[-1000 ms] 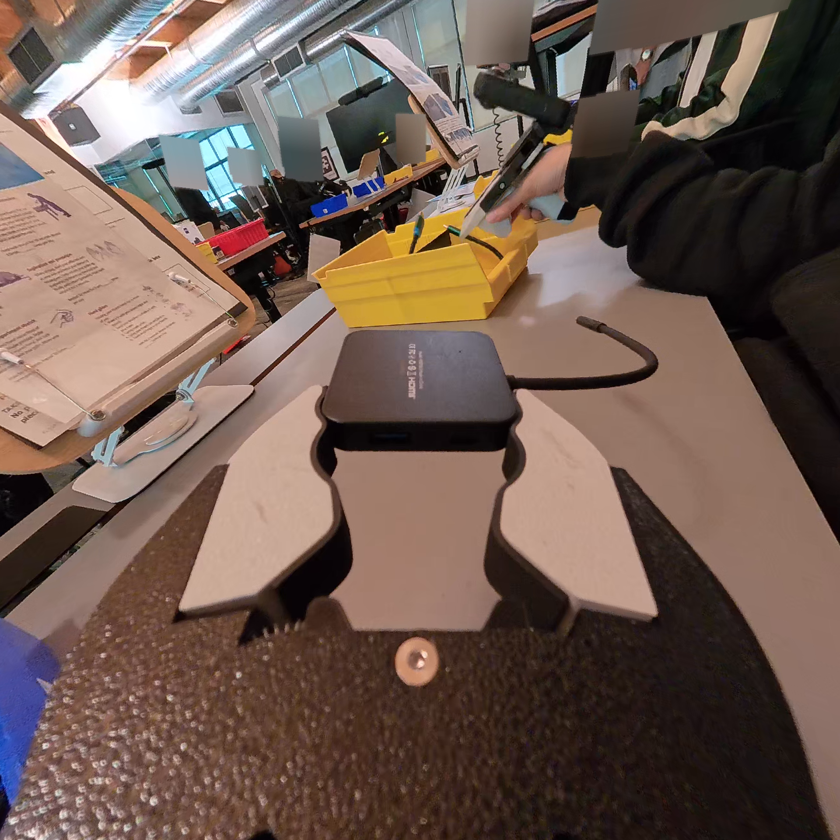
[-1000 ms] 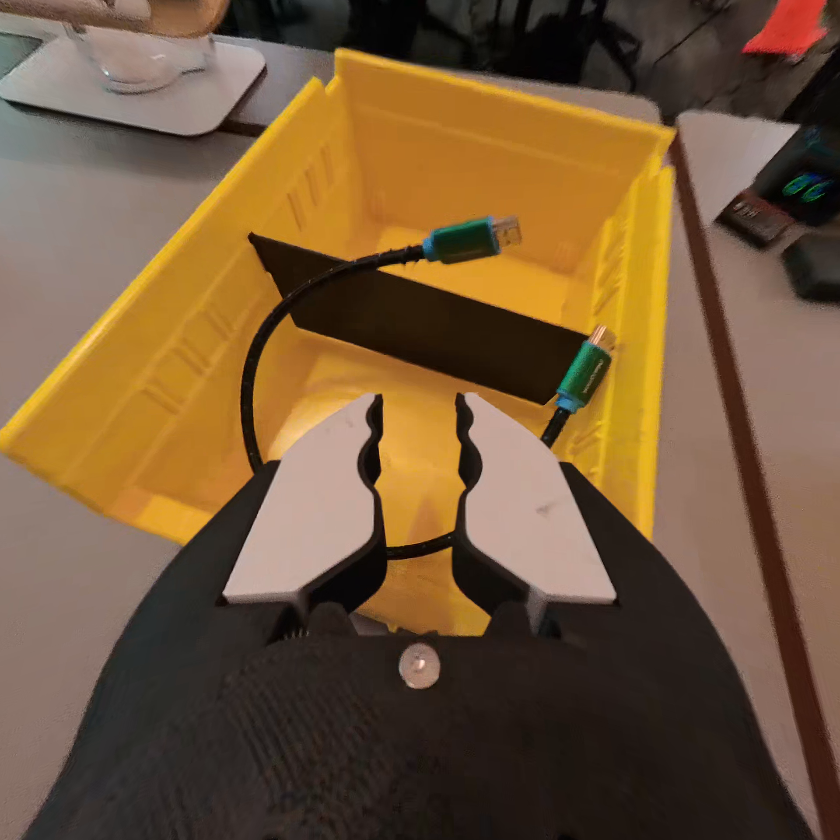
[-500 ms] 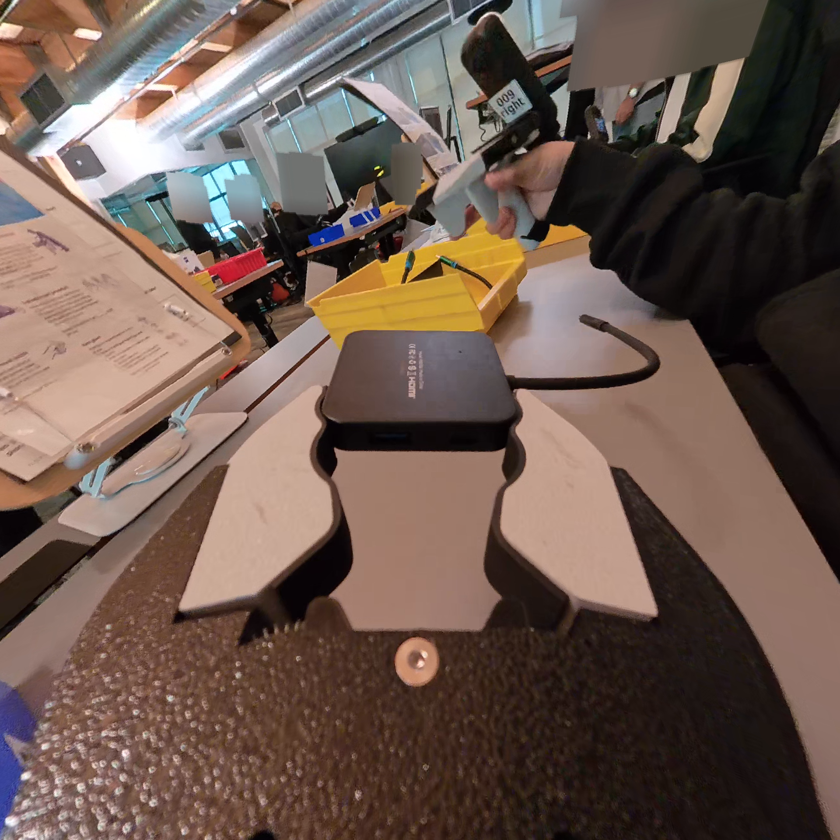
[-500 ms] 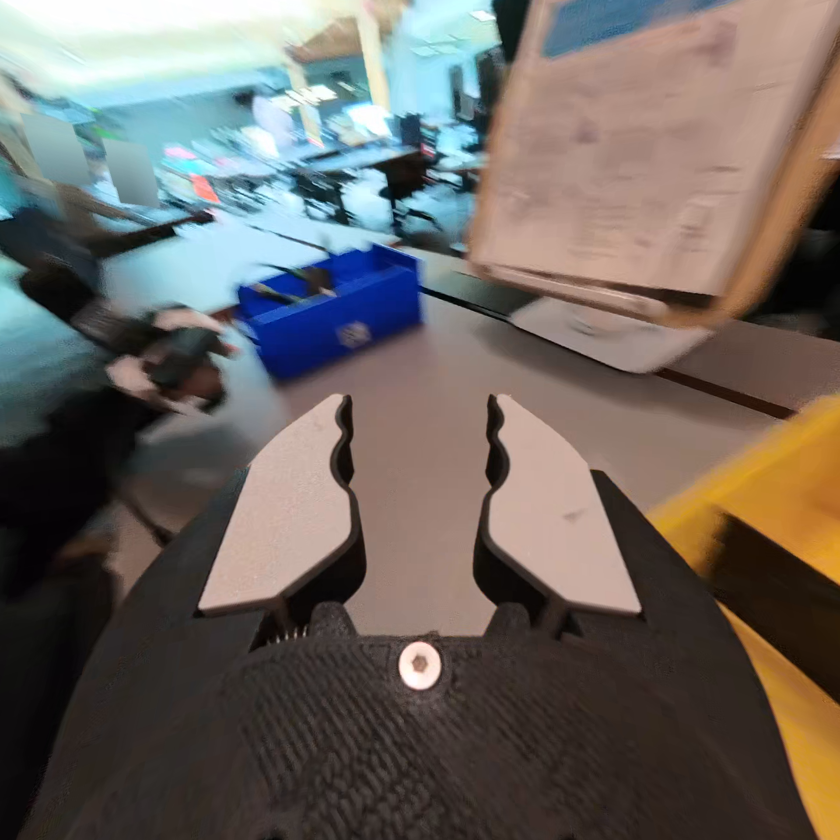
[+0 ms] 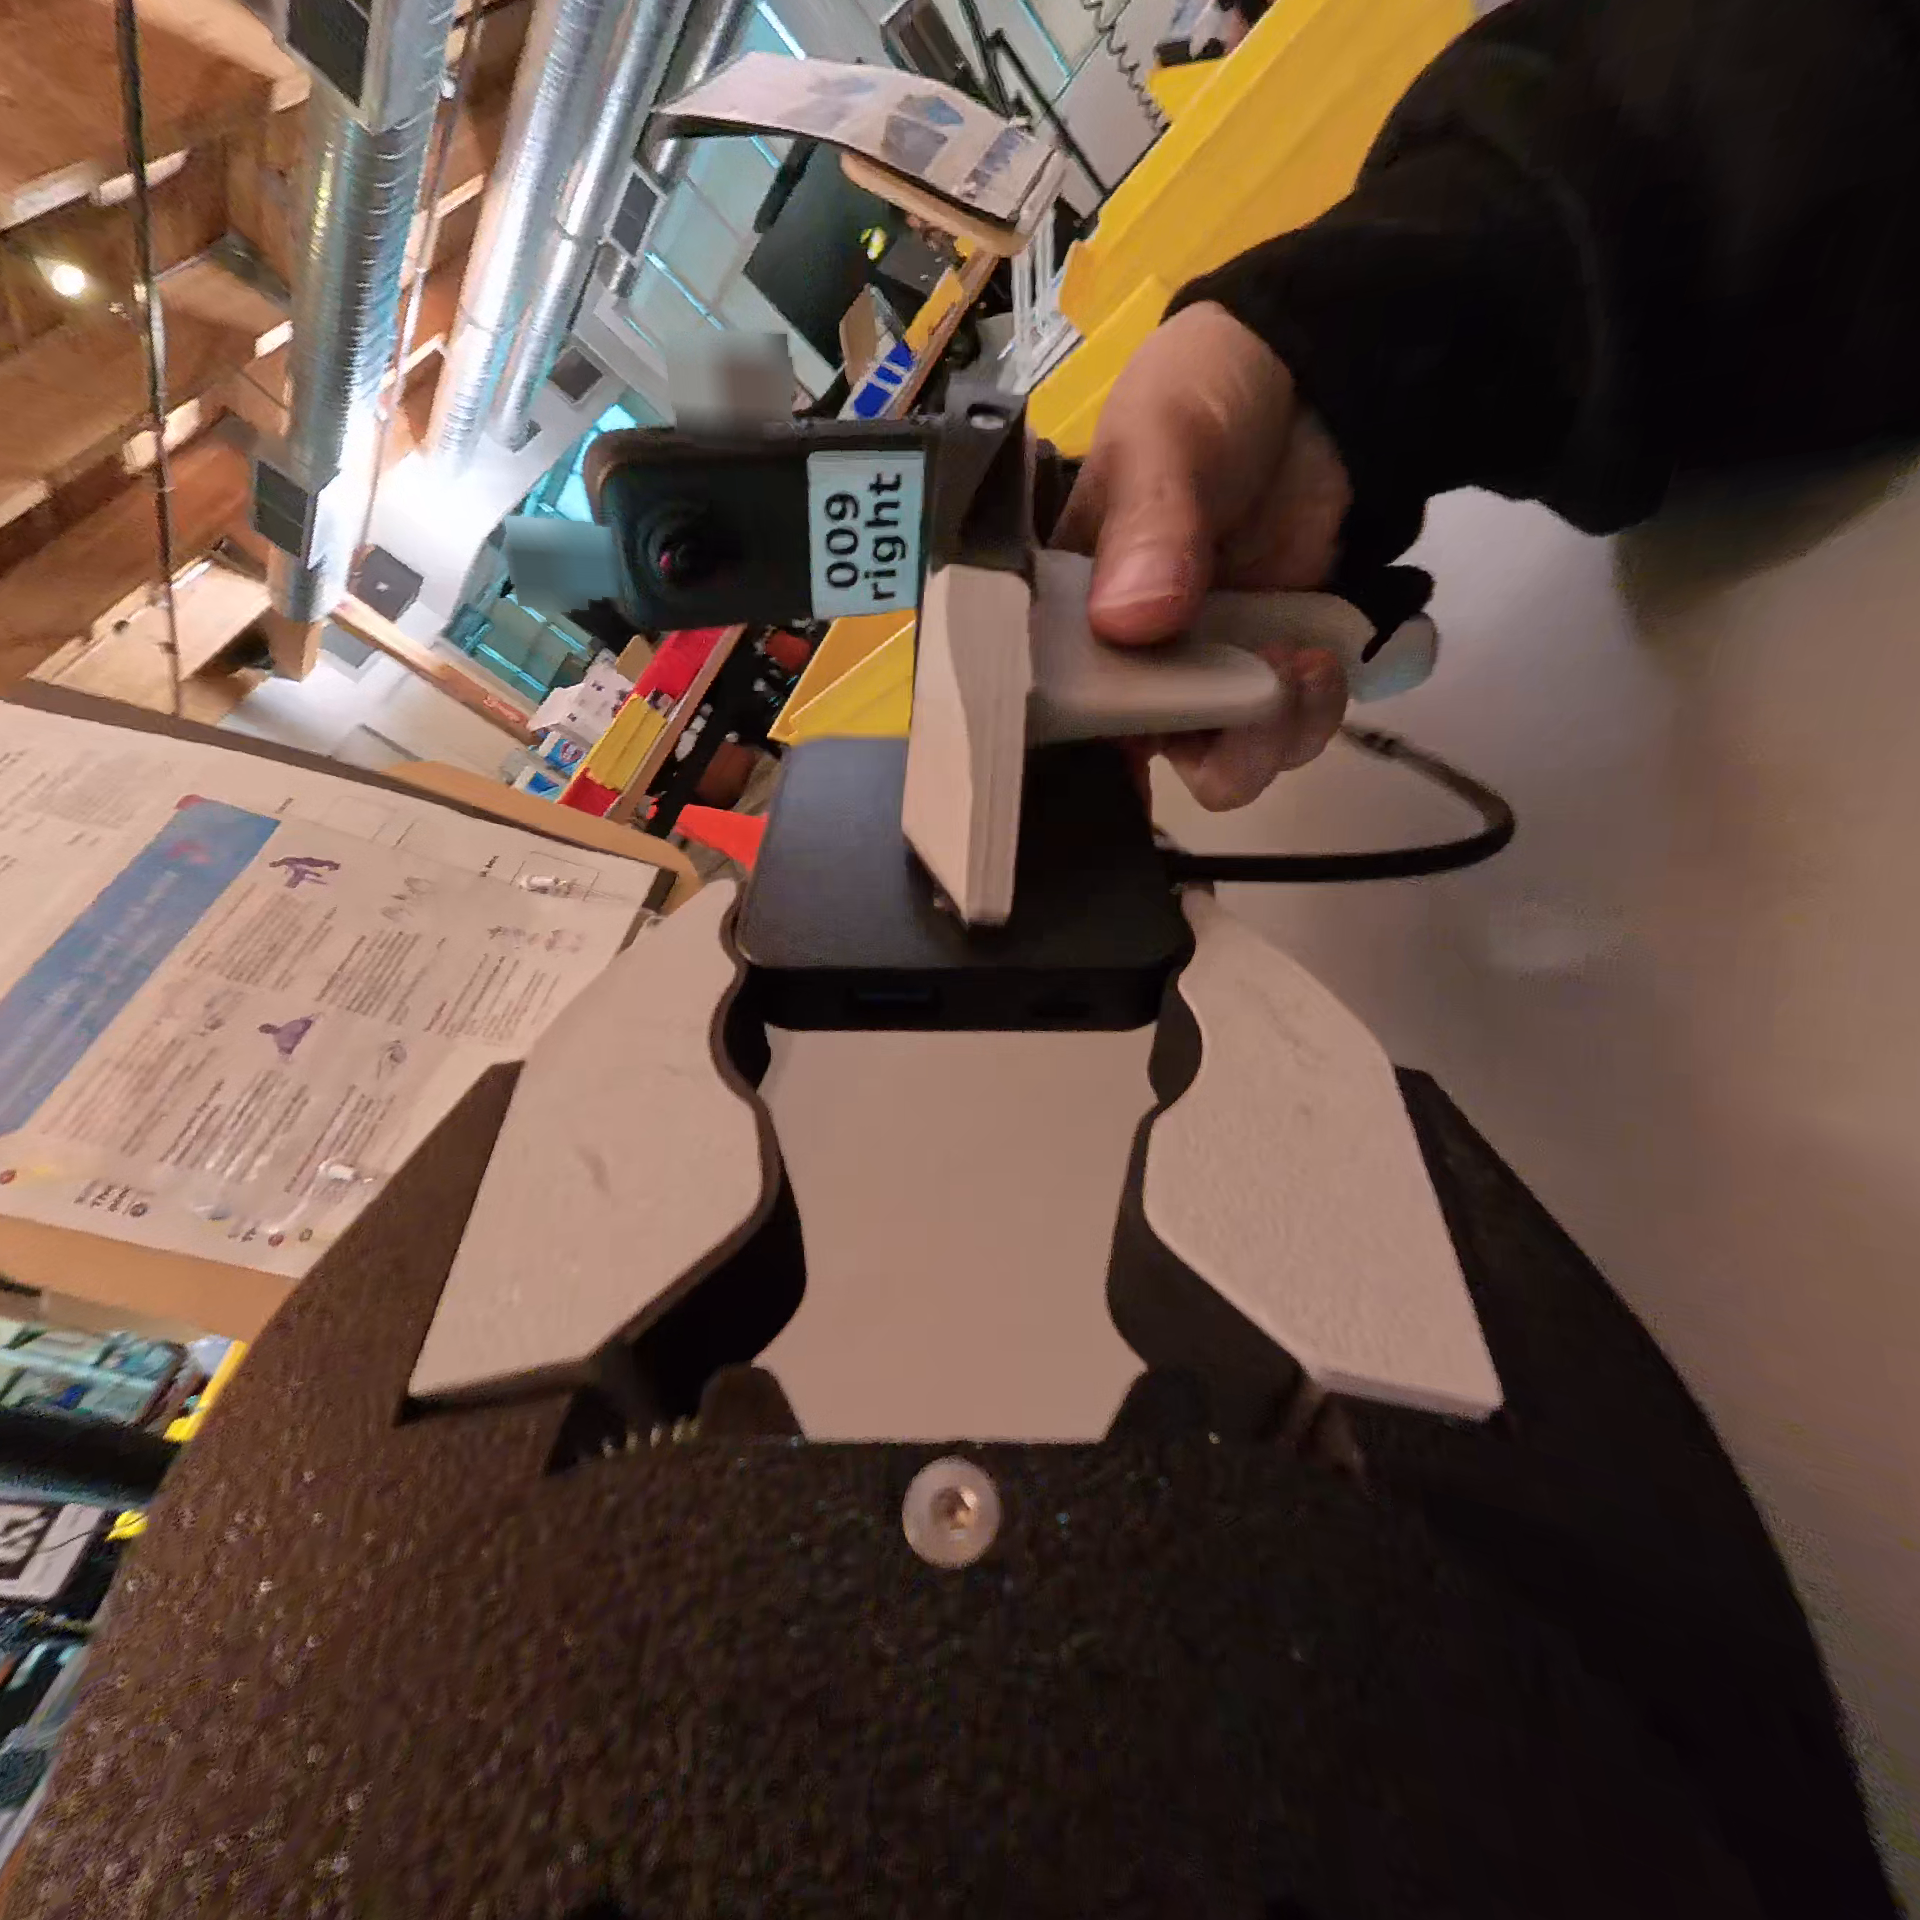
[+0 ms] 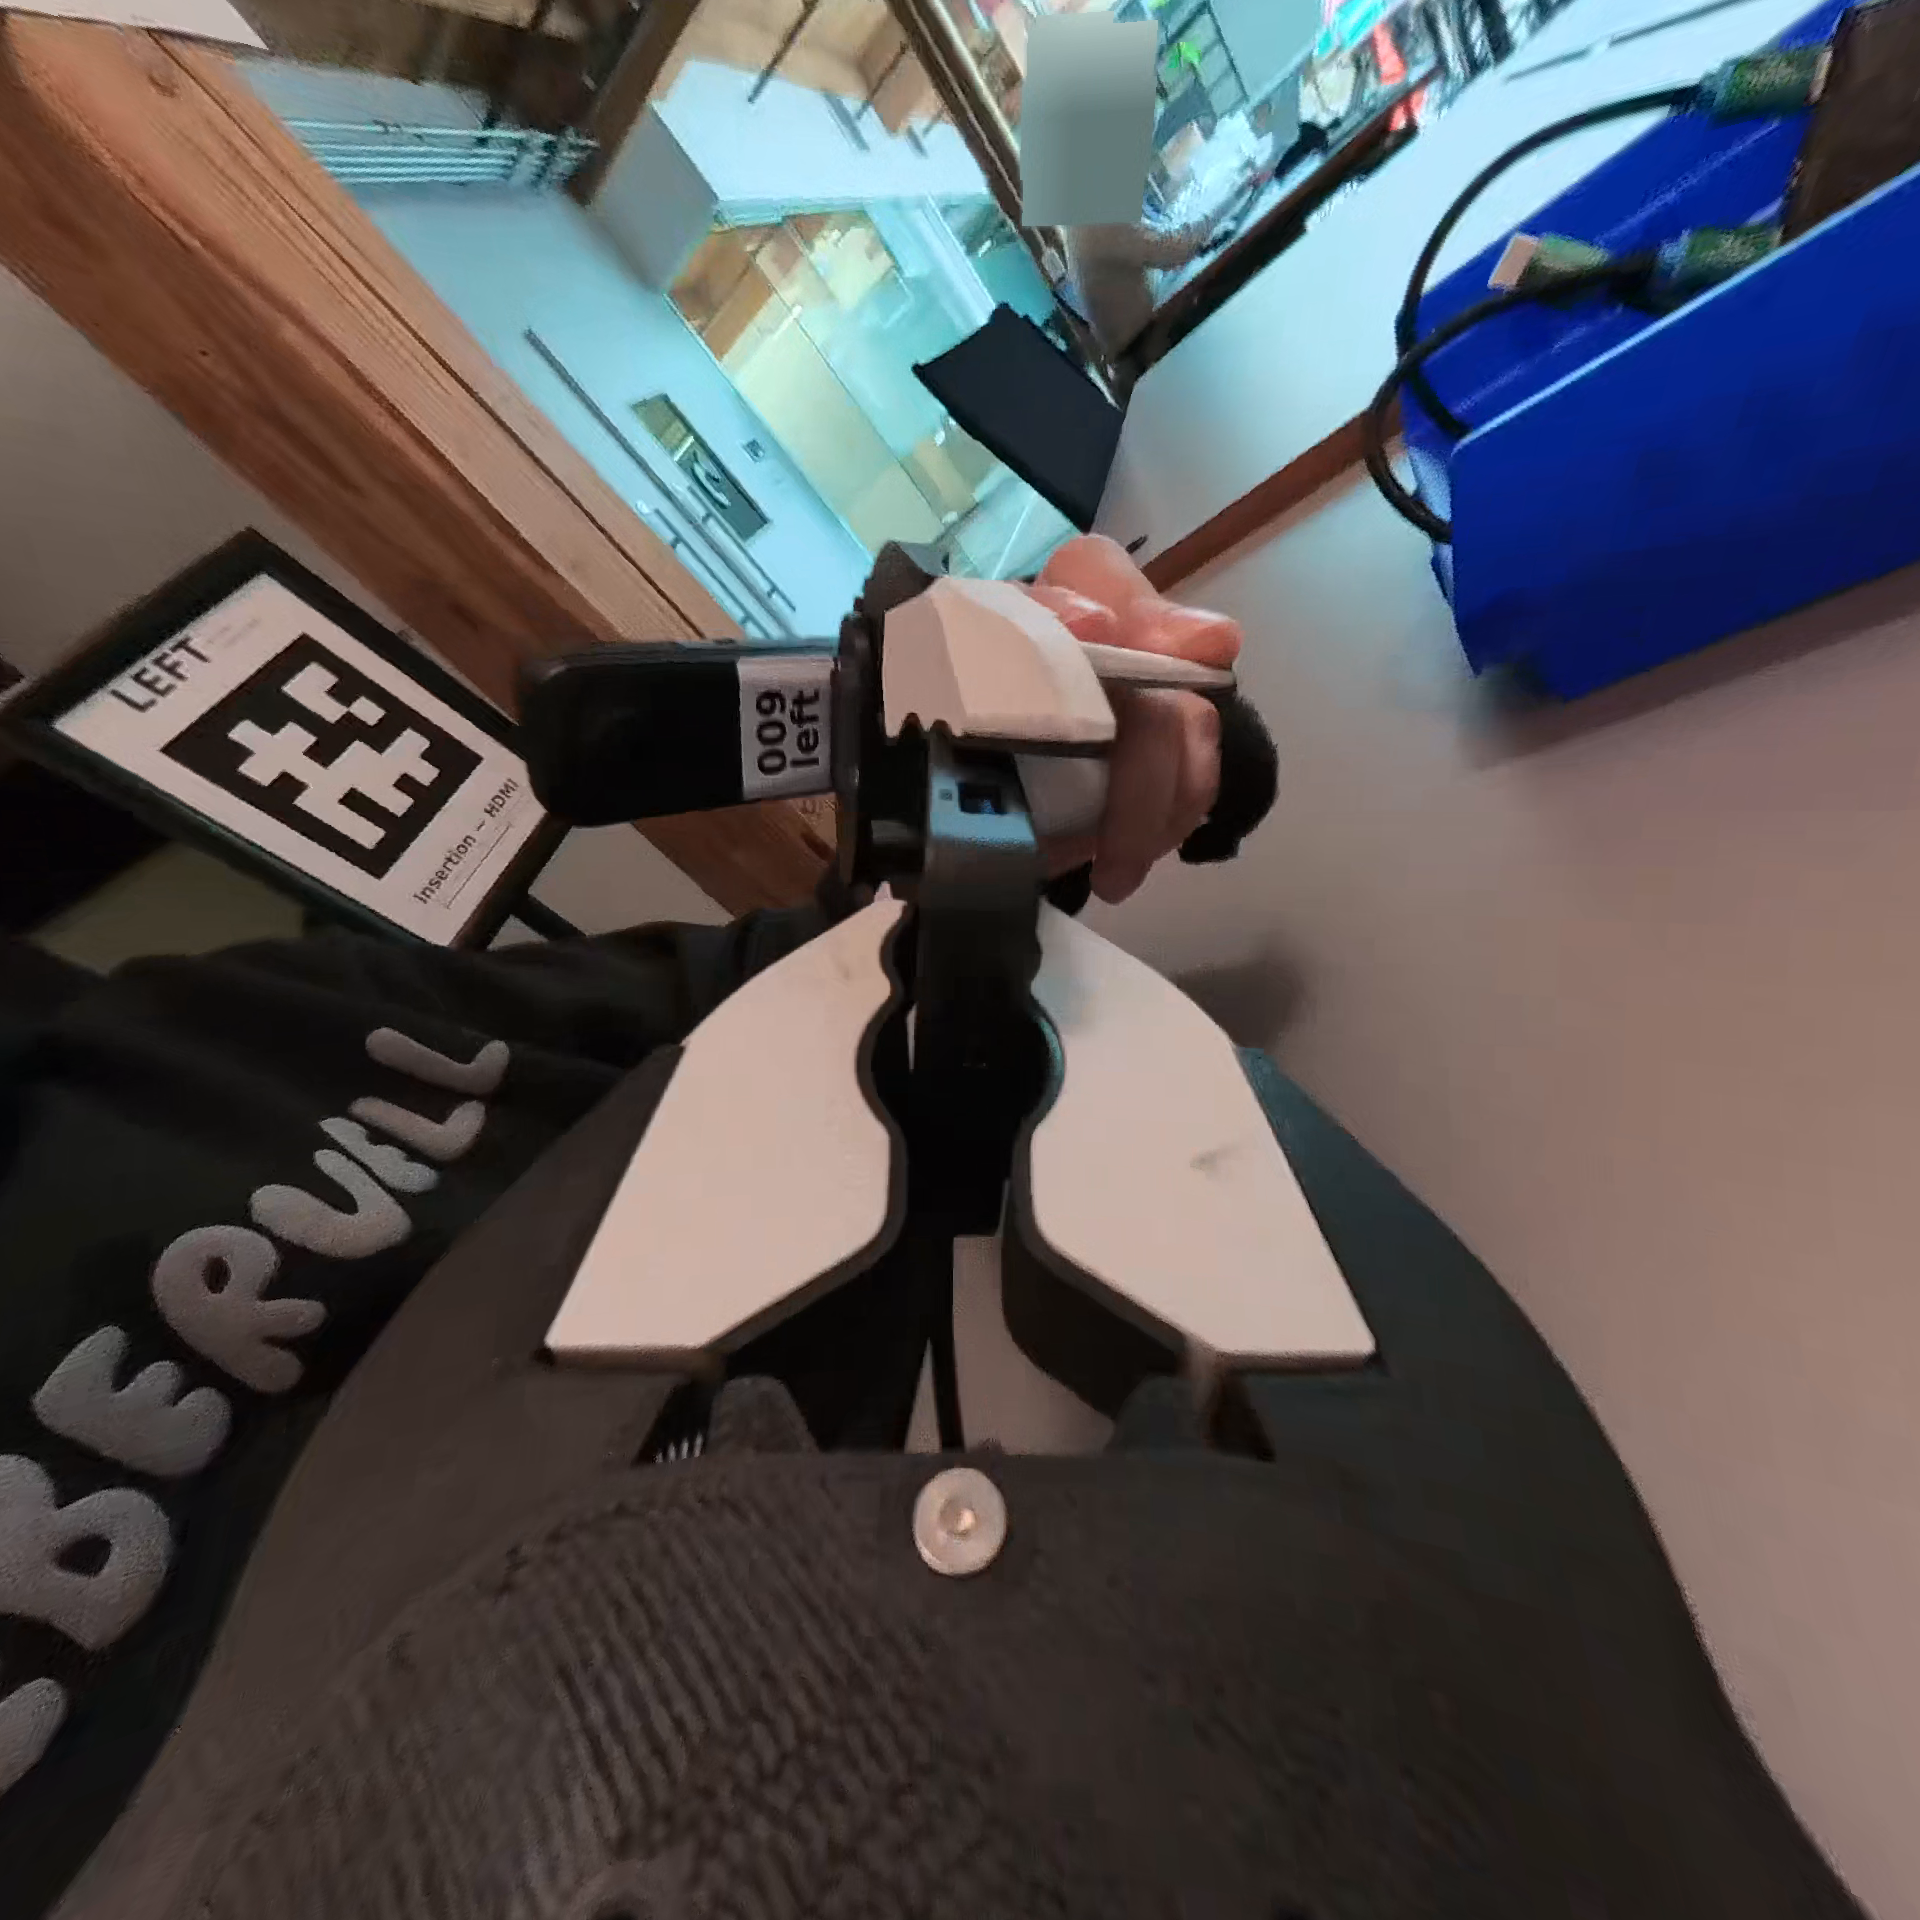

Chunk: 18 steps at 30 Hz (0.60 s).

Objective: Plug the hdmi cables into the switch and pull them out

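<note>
The black switch (image 5: 862, 894) is held between my left gripper's (image 5: 961, 935) fingertips, which are shut on its two side edges. Its cable (image 5: 1351, 857) curves off to the right. One finger (image 5: 961, 748) of my right gripper lies on the switch's top face. In the right wrist view my right gripper (image 6: 971, 925) is shut on the switch (image 6: 961, 1039), seen edge-on, with the left gripper's fingers (image 6: 987, 675) just beyond. HDMI cables with green plugs (image 6: 1558, 255) lie in a blue bin (image 6: 1662, 499). Both views are rolled sideways.
A yellow bin (image 5: 1195, 156) stands behind the right hand. A document stand (image 5: 260, 987) is close on the left. A framed marker sign (image 6: 312, 748) stands by a wooden post. A person's black sleeve (image 5: 1610, 260) reaches in from the right over the grey table (image 5: 1662, 1039).
My right gripper left the yellow bin, swung across the table to the switch and closed on it. My left gripper kept hold of the switch and rolled sideways.
</note>
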Available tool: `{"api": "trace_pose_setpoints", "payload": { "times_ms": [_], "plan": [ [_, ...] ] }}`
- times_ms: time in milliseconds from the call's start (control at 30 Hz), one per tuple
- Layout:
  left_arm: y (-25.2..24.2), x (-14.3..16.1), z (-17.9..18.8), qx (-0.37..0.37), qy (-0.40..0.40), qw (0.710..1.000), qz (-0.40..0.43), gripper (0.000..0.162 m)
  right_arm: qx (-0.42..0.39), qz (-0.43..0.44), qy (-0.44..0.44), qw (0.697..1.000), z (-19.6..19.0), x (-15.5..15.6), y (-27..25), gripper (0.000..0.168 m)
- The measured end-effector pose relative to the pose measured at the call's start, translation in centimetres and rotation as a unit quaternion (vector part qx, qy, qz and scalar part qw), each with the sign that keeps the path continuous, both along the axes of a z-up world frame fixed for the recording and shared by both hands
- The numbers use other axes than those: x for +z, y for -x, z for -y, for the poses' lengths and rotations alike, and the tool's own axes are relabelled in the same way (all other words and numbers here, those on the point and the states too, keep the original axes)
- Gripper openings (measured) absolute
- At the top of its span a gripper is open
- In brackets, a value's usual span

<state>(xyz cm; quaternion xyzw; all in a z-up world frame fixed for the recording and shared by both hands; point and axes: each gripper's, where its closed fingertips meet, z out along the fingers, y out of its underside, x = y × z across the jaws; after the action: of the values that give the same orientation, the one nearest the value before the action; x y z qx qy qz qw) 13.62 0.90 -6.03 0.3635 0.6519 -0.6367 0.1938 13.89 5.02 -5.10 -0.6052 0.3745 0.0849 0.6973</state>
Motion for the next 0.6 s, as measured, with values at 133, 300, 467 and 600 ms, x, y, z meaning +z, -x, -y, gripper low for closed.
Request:
{"api": "trace_pose_setpoints", "payload": {
  "times_ms": [133,300,467,600],
  "plan": [
    [-0.8,-0.2,0.6,0.037,0.013,0.999,-0.028,0.072,-0.028,0.021,0.060,0.998,1.2,-0.2,-0.4,0.015],
    [-3.0,-0.1,-0.1,0.063,0.011,0.994,-0.091,0.076,-0.206,0.103,0.322,0.918,11.4,1.8,-1.1,0.014],
    [-5.9,-0.1,-0.9,0.103,0.014,0.987,-0.125,0.061,-0.253,0.069,0.665,0.699,29.9,4.1,0.5,0.014],
    [-6.5,-1.0,-0.8,0.111,-0.004,0.985,-0.129,0.059,-0.195,-0.096,0.780,0.586,42.7,2.7,2.1,0.015]
  ]
}}
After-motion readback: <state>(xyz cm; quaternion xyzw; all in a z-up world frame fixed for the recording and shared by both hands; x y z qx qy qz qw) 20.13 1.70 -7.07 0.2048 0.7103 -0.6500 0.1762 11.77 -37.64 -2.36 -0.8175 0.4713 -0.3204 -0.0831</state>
